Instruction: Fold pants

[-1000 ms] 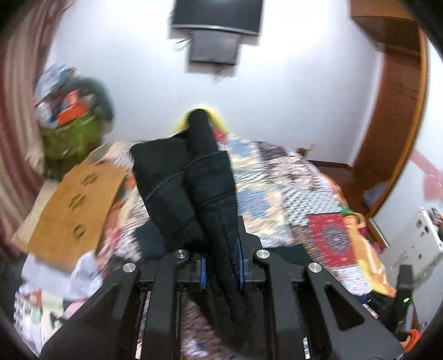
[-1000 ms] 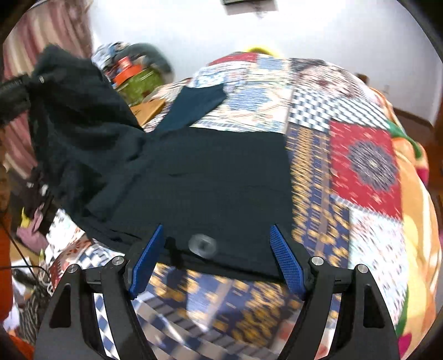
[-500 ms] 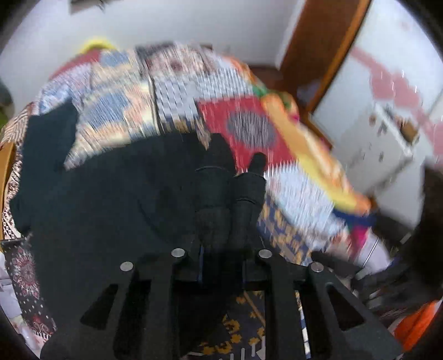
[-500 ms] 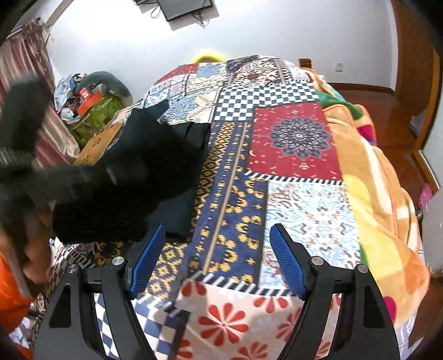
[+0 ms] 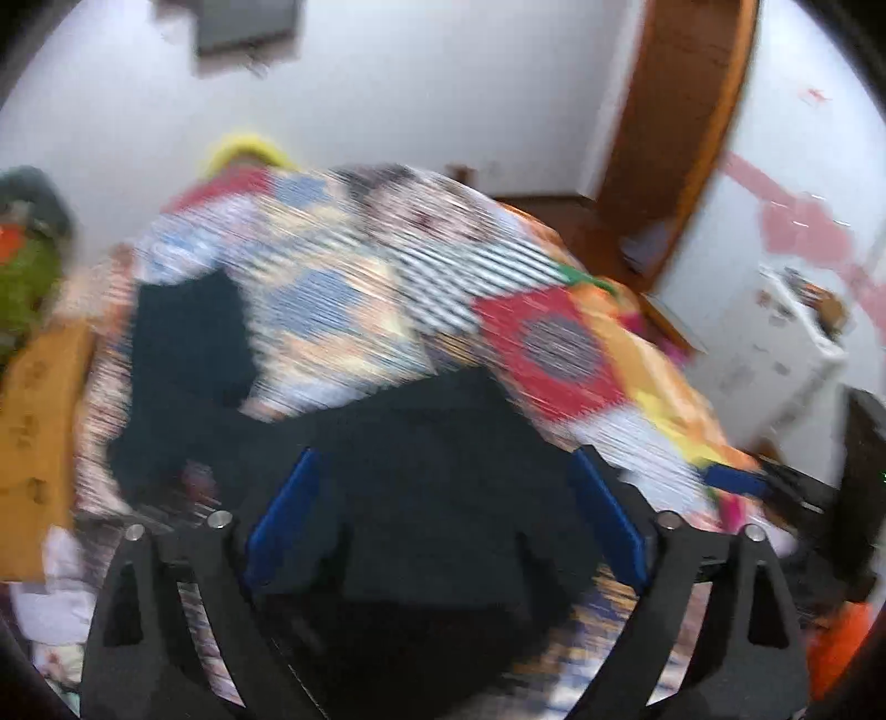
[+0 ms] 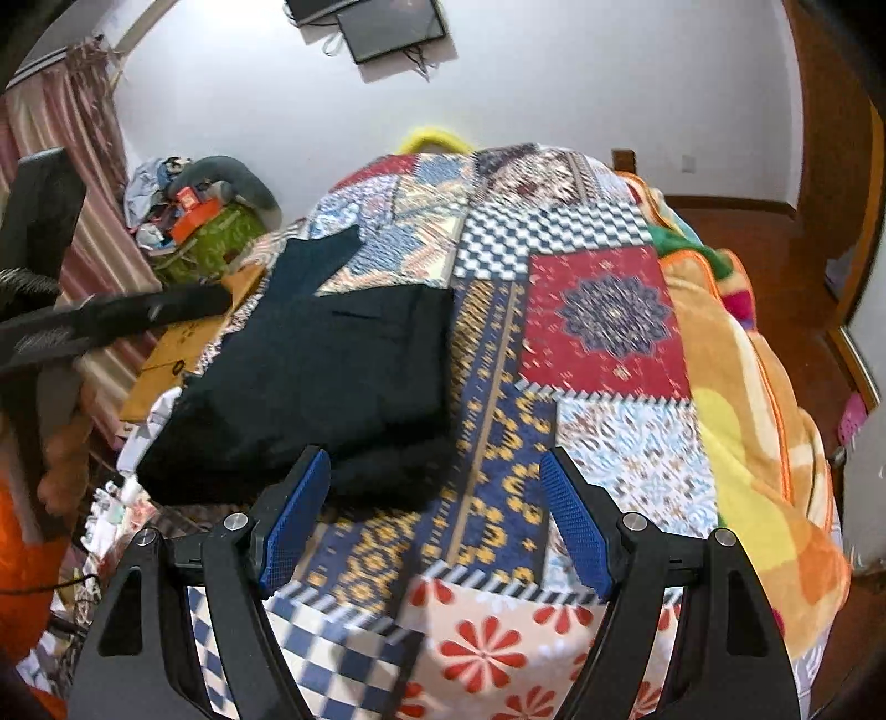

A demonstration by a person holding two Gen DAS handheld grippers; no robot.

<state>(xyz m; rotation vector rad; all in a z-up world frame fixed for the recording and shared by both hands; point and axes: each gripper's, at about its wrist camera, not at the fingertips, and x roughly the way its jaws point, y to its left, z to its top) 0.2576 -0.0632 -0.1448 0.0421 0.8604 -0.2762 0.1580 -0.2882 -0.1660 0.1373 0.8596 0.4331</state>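
Note:
The dark pants lie folded in a thick stack on the left side of the patchwork bed cover, one leg end reaching toward the far left. In the blurred left wrist view the pants lie just under my left gripper, which is open and empty, blue pads wide apart. My right gripper is open and empty, over the cover just right of the stack's near edge. The left gripper's black body shows at the left of the right wrist view.
A pile of clutter with a green bag and a brown cardboard piece sit off the bed's left side. A screen hangs on the white wall. A wooden door frame and a white appliance stand to the right.
My left gripper carried the pant fabric over onto the stack and opened, letting it go. My right gripper drew back from the pants and stayed open.

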